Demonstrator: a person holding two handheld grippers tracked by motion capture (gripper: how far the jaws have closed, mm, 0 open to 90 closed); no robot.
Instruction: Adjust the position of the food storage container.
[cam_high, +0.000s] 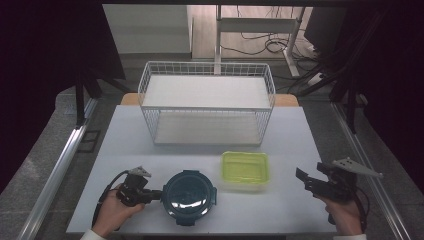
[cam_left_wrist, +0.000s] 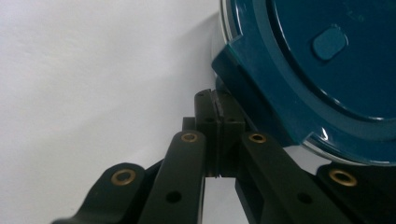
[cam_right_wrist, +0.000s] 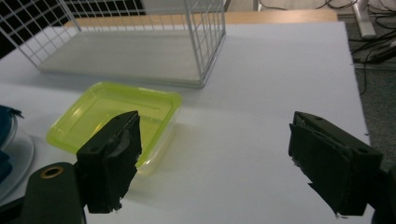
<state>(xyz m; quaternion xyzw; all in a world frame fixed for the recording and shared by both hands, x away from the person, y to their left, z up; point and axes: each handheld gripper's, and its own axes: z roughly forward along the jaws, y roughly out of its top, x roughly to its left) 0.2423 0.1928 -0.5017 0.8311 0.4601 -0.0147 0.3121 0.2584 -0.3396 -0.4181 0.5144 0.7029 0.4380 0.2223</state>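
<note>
The left hand-held gripper (cam_high: 156, 194) is pressed together at the blue lid's (cam_high: 190, 194) 9 o'clock edge; the right hand-held gripper (cam_high: 303, 180) is wide apart.

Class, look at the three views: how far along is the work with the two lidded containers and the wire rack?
Done: nothing is stored; both shelves of the wire rack are bare. In hand: the left hand-held gripper is shut at a side latch of the round teal container, which sits on the table. Left: the yellow-green container lies untouched; the right hand-held gripper is open, empty.
</note>
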